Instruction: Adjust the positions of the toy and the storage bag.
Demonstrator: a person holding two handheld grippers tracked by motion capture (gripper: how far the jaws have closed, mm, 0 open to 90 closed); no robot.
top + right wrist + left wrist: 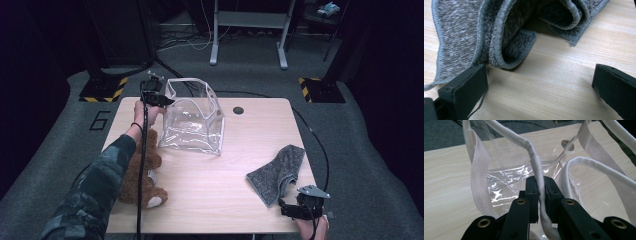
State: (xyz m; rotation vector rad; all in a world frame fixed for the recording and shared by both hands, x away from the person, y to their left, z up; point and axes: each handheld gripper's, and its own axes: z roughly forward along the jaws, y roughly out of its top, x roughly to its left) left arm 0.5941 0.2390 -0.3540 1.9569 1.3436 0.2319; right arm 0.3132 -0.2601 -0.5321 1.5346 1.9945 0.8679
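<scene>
Left tongs (161,100) grip the white corded rim of a clear bag (192,122); in the left gripper view the pads (532,191) press that cord from both sides, jaws nearly together; the bag's webbing straps (477,170) arc to either side of the tongs. Seen from the high view, the bag stands upright and open on the wooden table (220,185), toward its far left part; the left tongs meet the bag at its left rim. A brown teddy bear (142,175) lies nearer the person than the bag, just beside it, partly under the camouflage sleeve (95,195). Right tongs (290,210) rest well apart from the bag, at the near right table edge, jaws wide and holding nothing; a folded grey cloth (277,172) lies right of the bag; in the right gripper view the cloth (474,32) touches one jaw.
</scene>
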